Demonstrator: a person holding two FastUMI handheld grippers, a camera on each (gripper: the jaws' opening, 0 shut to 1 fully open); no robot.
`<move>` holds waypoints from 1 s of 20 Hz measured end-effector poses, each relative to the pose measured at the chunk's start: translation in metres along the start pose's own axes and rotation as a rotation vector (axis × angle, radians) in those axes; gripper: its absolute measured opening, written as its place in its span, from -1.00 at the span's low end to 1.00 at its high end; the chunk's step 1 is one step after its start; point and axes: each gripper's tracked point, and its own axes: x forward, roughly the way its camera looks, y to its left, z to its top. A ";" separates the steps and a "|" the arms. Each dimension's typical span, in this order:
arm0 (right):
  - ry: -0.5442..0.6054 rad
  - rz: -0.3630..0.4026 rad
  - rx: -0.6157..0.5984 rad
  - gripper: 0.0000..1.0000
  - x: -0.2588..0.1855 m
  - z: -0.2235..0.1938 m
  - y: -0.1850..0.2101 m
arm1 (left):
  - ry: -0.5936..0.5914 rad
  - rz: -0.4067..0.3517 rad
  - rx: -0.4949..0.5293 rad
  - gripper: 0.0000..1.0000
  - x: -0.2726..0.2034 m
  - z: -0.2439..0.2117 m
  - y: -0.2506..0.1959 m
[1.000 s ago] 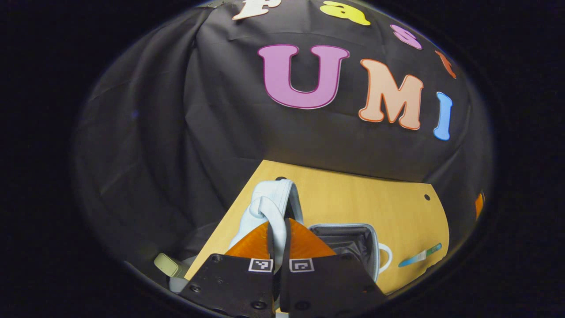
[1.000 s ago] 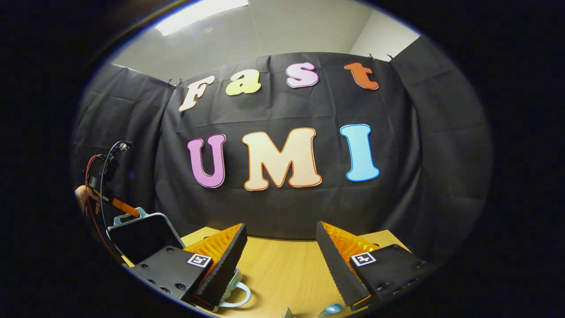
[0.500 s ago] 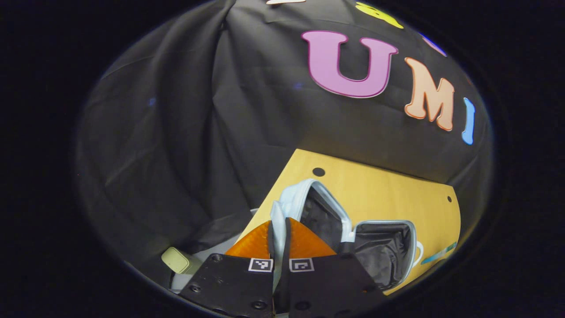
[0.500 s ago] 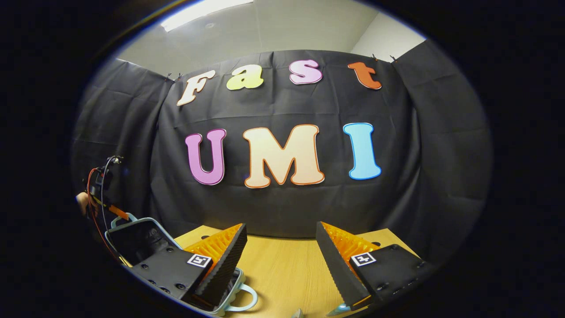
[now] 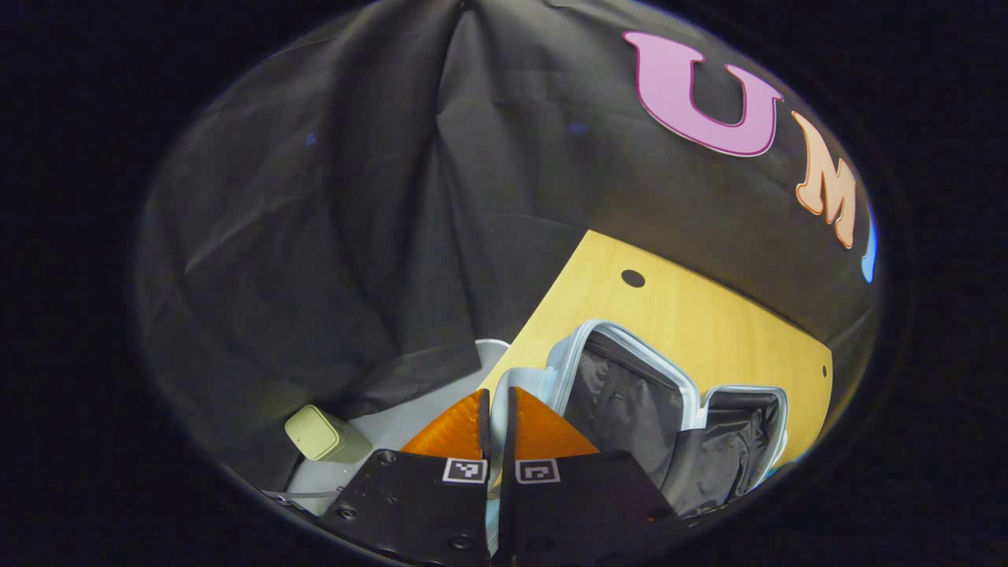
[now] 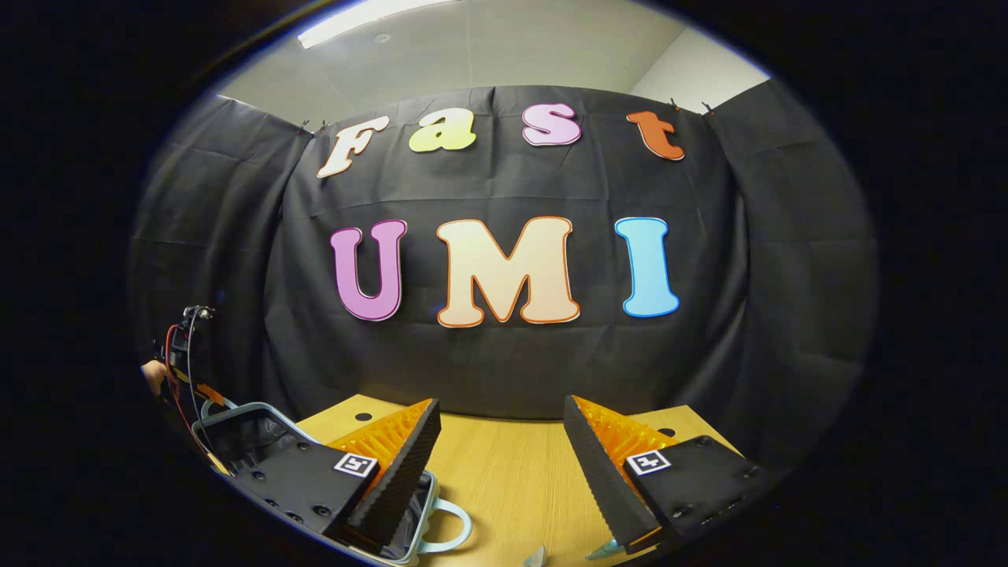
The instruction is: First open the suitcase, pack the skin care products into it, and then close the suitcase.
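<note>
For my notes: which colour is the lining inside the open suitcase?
Black, inside the pale blue suitcase; the left gripper view shows it best.

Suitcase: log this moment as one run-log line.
suitcase: open, black lining showing | lid: tilted back, edge pinched by left gripper | right gripper: open, holding nothing | table: wood

**Lid handle pinched, suitcase open on the table**

We see the left gripper [image 5: 494, 409] with its fingers closed on the pale blue handle [image 5: 501, 383] at the lid's edge. The suitcase [image 5: 776, 409] lies open on the wooden table [image 5: 701, 307], its lid [image 5: 630, 390] tilted back near the table's edge, dark lining showing in both halves. A small pale green box [image 5: 319, 433] sits lower left, off the table.
</note>
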 end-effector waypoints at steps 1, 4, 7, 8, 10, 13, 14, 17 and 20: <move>0.001 0.000 -0.004 0.96 -0.001 0.000 0.001 | 0.007 0.020 0.014 -1.00 0.004 -0.003 0.002; 0.006 0.003 -0.012 0.97 -0.001 0.000 0.001 | -0.036 0.122 0.070 -0.17 0.005 0.002 0.022; 0.012 0.019 -0.006 0.97 0.001 -0.001 0.000 | -0.153 0.160 0.063 1.00 -0.010 0.030 0.030; 0.012 0.028 -0.001 0.97 0.001 0.000 0.000 | -0.199 0.172 0.056 0.91 -0.019 0.040 0.024; -0.002 0.035 -0.005 0.97 0.000 0.005 -0.007 | -0.301 0.183 0.032 0.92 -0.043 0.062 0.014; -0.025 0.038 -0.015 0.97 -0.004 0.011 -0.024 | -0.457 0.170 -0.003 0.91 -0.089 0.083 -0.011; -0.032 0.032 -0.018 0.97 -0.005 0.013 -0.032 | -0.510 0.156 -0.005 0.92 -0.109 0.090 -0.025; -0.066 0.010 -0.012 1.00 -0.009 0.020 -0.060 | -0.633 0.088 0.005 0.88 -0.166 0.085 -0.074; -0.099 -0.008 -0.007 0.97 -0.012 0.026 -0.086 | -0.676 0.006 0.040 0.86 -0.190 0.066 -0.134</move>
